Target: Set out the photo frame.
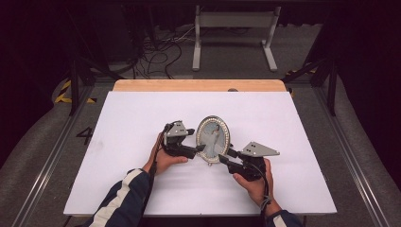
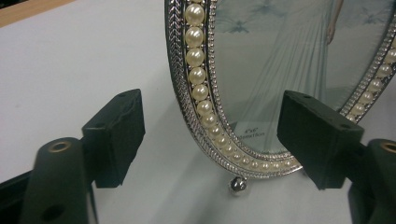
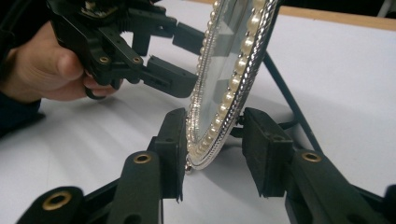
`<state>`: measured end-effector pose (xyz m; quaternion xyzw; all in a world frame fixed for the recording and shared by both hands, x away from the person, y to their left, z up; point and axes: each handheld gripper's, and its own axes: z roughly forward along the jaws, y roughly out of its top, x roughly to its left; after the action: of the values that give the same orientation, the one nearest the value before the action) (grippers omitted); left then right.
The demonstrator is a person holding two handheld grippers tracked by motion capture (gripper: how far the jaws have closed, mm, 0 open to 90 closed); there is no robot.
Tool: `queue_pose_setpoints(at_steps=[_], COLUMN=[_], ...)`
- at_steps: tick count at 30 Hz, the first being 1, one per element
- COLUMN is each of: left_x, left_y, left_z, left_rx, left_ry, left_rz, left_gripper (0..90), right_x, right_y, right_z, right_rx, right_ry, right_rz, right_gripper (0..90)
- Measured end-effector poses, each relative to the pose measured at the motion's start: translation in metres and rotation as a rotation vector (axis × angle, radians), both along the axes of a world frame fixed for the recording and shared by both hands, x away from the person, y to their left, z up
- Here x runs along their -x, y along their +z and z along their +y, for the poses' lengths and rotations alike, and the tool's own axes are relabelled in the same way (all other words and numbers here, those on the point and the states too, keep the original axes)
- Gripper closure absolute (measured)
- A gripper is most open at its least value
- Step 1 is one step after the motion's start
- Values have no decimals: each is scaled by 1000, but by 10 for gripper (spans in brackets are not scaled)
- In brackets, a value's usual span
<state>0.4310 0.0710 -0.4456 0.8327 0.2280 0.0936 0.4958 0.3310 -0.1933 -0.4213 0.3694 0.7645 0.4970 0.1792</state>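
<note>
Oval frame (image 1: 213, 139) upright, rim between tongs.

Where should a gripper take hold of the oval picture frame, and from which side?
Grip the picture frame by its thin metal rim at the lower edge, coming in low from the side, one jaw in front and one behind. It stands upright on a back strut, so keep clear of that.
</note>
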Motion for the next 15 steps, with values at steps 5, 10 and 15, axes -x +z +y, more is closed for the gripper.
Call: queue_pose_setpoints(at_steps=[5,10,15], left_x=[-2,-3,-2], left_y=[-1,-1,1], left_z=[-4,-2,0], left_rx=[0,-7,-20], left_ry=[-41,-74,-72], left_rz=[18,17,9], left_gripper=[310,412,517], right_x=[3,5,4], right_y=[2,4,5], right_z=[-3,-6,-6], right_rx=[-3,-30,-37], right_ry=[-30,-60,-65], right_rz=[-25,-49,-50], right_gripper=[676,697,759])
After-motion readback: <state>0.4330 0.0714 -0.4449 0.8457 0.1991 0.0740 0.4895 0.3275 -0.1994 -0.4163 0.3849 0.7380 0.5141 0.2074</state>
